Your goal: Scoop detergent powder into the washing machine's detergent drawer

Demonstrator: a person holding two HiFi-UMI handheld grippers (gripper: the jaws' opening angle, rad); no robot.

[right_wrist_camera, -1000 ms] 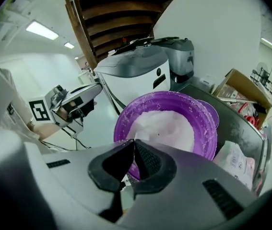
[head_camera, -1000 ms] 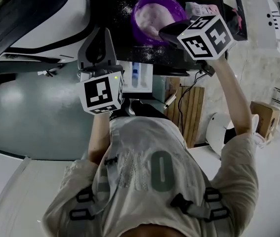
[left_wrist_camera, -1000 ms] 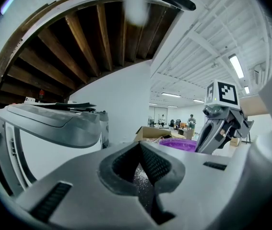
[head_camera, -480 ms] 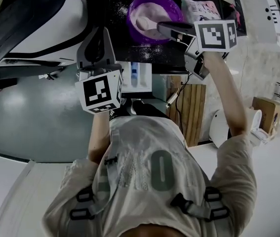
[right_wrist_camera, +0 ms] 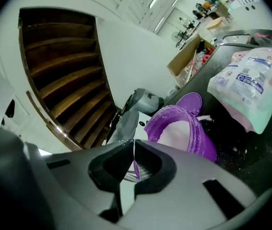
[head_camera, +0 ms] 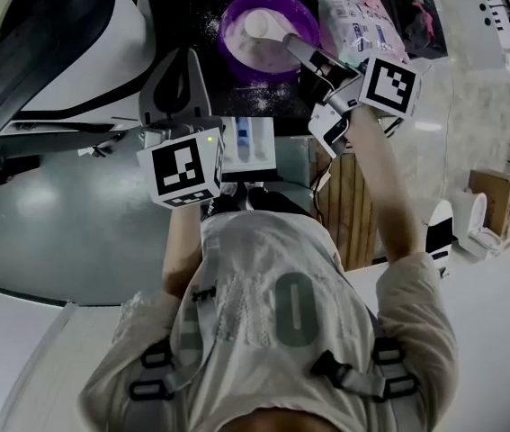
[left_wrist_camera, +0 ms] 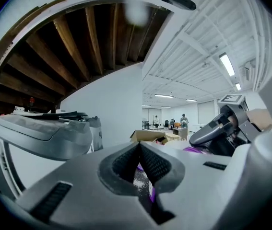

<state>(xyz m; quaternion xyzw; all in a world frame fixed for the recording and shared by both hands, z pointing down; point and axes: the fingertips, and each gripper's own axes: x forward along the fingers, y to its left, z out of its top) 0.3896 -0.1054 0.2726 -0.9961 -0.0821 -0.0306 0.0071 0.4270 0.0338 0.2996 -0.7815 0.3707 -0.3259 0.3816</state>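
A slatted wooden pallet [head_camera: 340, 214] stands just right of the person's legs. Farther right, on the pale floor [head_camera: 457, 142], sits a brown cardboard box [head_camera: 493, 192]. Overhead, dark wooden beams [left_wrist_camera: 73, 47] fan out under a curved edge. Across the hall, strip lights [left_wrist_camera: 227, 63] glow on the white ceiling, above an open carton [left_wrist_camera: 147, 135] and two distant people [left_wrist_camera: 183, 119].
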